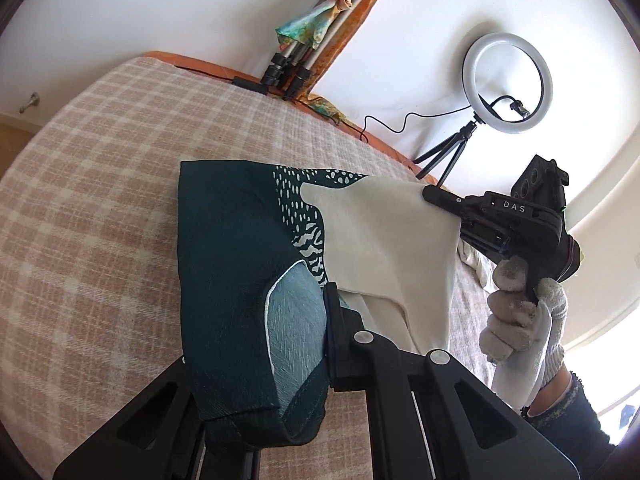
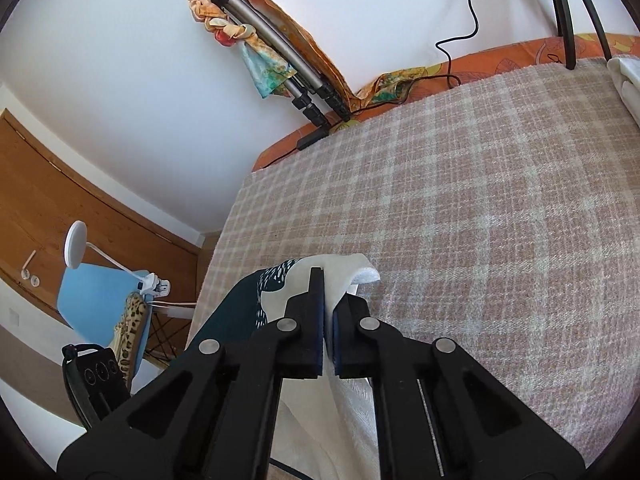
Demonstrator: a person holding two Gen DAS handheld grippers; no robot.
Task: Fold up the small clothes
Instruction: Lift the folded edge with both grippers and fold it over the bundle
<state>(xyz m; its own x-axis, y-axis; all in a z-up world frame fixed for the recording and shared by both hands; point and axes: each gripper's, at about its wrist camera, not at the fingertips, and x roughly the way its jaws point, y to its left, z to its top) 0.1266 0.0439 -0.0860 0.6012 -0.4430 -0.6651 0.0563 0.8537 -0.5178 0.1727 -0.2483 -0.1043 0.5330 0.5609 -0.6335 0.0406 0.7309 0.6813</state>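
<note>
Left wrist view: the left tool [image 1: 326,320] is clamped on the near edge of a small garment [image 1: 248,264], dark green with white dashes, a pale blue panel and a cream section. The cloth hangs between both tools, partly lifted over the checked blanket [image 1: 100,200] on the bed. Across from it, the right tool [image 1: 434,194], held in a white-gloved hand [image 1: 524,320], pinches the cream corner. To do this step well, I would keep both corners level and the edge between them taut, so the fabric carries over in one flat sheet, then lay it down with edges matched before letting go. Slack in the middle would likely leave a crooked crease. The only legible writing is "DAS", in white letters on the right tool's body. A ring light [image 1: 508,84] on a small tripod stands by the wall.

Right wrist view: the right tool [image 2: 328,332] has its pads closed on the cream edge of the garment [image 2: 240,308], which droops away left and below. The blanket [image 2: 480,220] ahead lies bare, room enough to set the fold down. No writing can be read here.
</note>
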